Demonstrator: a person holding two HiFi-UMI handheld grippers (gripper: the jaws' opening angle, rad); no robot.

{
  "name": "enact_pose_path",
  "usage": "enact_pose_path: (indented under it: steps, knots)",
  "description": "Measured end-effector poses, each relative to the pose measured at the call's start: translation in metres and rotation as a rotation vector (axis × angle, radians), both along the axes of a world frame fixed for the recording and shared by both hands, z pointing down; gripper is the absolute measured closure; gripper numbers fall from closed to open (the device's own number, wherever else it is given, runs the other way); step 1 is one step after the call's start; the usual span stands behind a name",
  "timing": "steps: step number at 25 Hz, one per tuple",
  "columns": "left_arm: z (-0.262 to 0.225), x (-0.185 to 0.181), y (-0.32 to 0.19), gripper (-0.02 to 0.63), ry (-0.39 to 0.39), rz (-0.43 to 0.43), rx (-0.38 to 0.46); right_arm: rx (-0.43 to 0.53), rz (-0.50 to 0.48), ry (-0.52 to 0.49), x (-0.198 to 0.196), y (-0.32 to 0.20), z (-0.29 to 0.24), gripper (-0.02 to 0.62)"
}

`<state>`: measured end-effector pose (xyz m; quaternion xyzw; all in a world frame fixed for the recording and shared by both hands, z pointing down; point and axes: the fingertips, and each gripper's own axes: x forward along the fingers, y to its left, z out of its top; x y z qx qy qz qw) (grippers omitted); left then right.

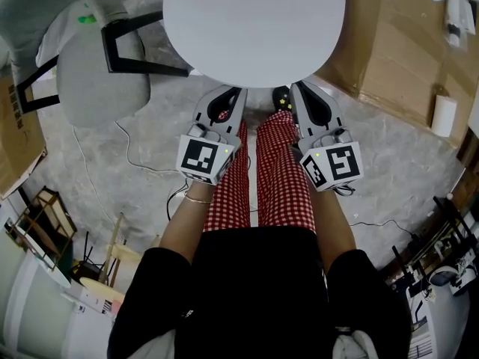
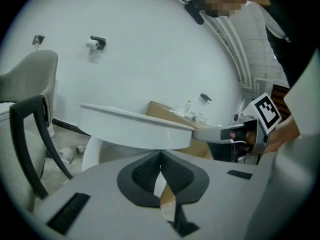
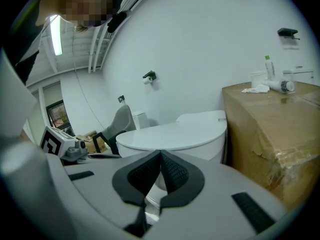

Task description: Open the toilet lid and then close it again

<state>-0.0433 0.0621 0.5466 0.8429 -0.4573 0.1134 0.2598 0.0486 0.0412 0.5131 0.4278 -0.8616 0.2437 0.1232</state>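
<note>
Evidently the toilet lid (image 1: 254, 28) lies flat down on the bowl, so either the opening step is not yet begun or the closing is already done; which of the two cannot be told. The left tool (image 1: 224, 99) and the right tool (image 1: 308, 99) are held side by side just at the lid's front edge, both clenched, pads pressed together with nothing gripped between them. For a lift, a tool tip would need to be slipped under the front rim and the lid swung up toward the cistern (image 3: 205, 117). Room at the sides is tight: a cardboard box (image 1: 404, 43) stands just beside the bowl on the right, a grey chair (image 1: 97, 81) is near on the left, and a cable (image 1: 131, 152) trails over the floor. Above the lid, open room is seen up to the white wall (image 3: 200, 44)
</note>
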Motion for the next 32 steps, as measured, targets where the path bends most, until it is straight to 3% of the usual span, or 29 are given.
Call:
enact_pose_path:
  steps: [9, 22, 32]
  knots:
    - [-0.019, 0.001, -0.006, 0.602, -0.018, 0.008, 0.054, 0.027, 0.007, -0.017, 0.001, -0.008, -0.018, 0.575]
    - [-0.042, 0.002, -0.018, 0.602, 0.034, -0.035, 0.107, 0.057, 0.011, -0.017, 0.002, -0.018, -0.039, 0.575]
    - [-0.056, 0.002, -0.024, 0.602, 0.012, -0.011, 0.114, 0.070, 0.026, -0.034, 0.004, -0.025, -0.053, 0.575]
